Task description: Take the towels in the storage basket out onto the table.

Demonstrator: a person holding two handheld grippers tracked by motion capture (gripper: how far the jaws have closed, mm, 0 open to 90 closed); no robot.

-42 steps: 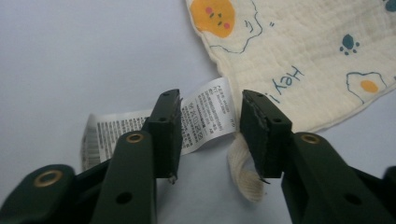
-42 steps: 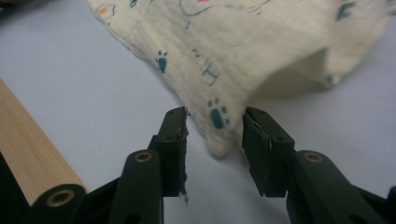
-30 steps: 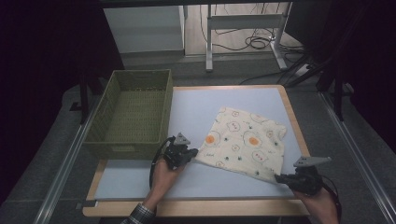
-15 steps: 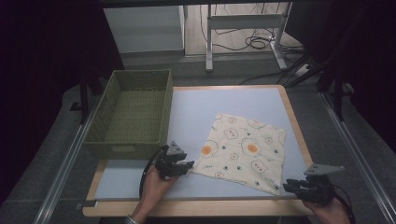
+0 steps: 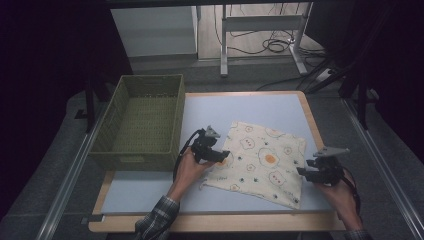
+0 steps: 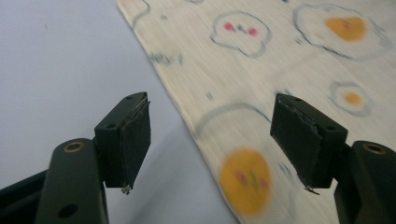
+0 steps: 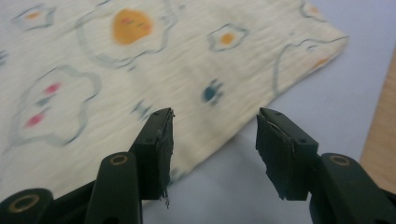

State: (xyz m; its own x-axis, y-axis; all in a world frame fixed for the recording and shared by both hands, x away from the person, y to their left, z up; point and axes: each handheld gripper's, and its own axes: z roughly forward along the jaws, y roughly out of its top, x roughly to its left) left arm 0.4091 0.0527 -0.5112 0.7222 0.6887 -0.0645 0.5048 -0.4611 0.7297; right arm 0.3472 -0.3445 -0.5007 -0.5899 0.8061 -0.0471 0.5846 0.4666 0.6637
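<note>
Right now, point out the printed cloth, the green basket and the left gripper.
printed cloth [image 5: 262, 155]: high view, middle of the fabric.
green basket [image 5: 132, 159]: high view, near wall.
left gripper [image 6: 210, 140]: left gripper view, midway between its open jaws.

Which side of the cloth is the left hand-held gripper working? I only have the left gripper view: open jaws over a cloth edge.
Observer: The high view puts the left hand-held gripper at the cloth's left edge, the side nearest the green basket.
Operator: Where's the other one?
Observer: The right hand-held gripper is at the opposite, right edge of the cloth, near the table's right side.
Operator: Has it gripped anything?
Observer: No. In the right gripper view its jaws stand apart over the cloth's edge, with nothing between them.
Operator: Anything in the basket?
Observer: The high view shows nothing inside it.
</note>
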